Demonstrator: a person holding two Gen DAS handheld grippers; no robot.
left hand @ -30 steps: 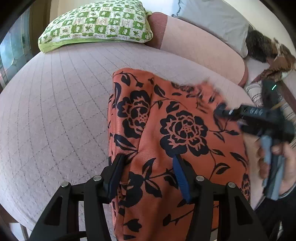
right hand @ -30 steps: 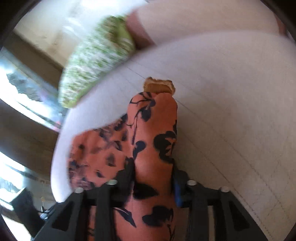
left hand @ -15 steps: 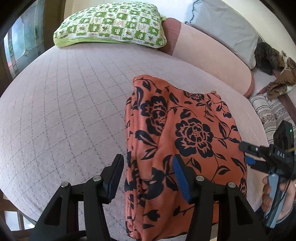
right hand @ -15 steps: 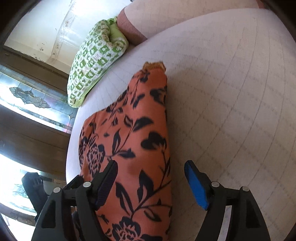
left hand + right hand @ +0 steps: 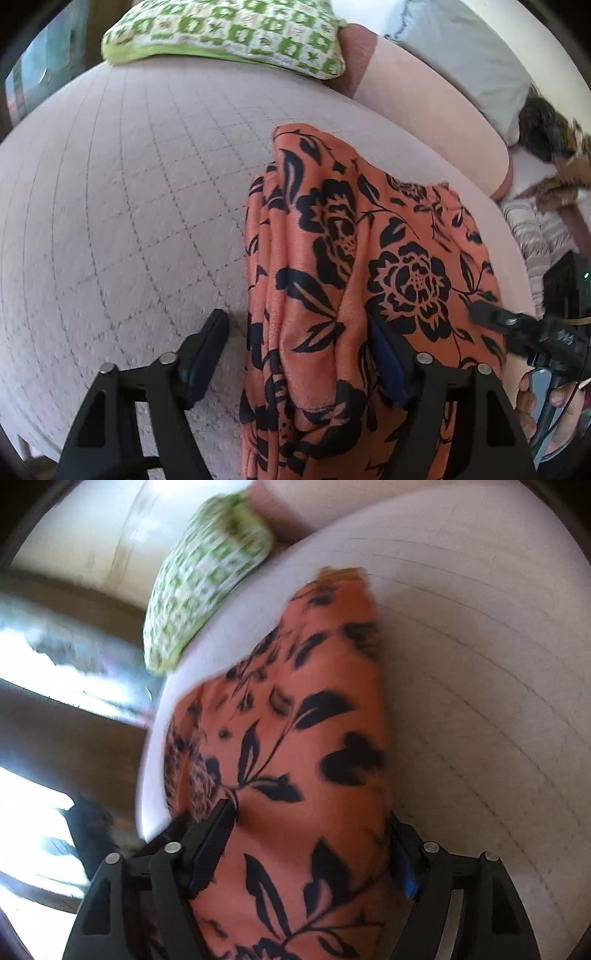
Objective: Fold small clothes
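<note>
The folded orange garment with black flower print [image 5: 354, 280] lies lengthwise on the pale quilted bed [image 5: 122, 206], its far end pointing toward the green-and-white checked pillow [image 5: 229, 33]. The left tool [image 5: 299, 354] is spread over its near edge. The right tool [image 5: 314, 845] also straddles it, spread wide.

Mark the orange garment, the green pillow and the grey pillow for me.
garment [image 5: 332, 280]: left wrist view, middle of the floral cloth.
green pillow [image 5: 229, 33]: left wrist view, centre of its patterned top.
grey pillow [image 5: 461, 55]: left wrist view, middle of its grey face.

Home bedroom: quilted bed [image 5: 122, 206], pillows [image 5: 229, 33].
</note>
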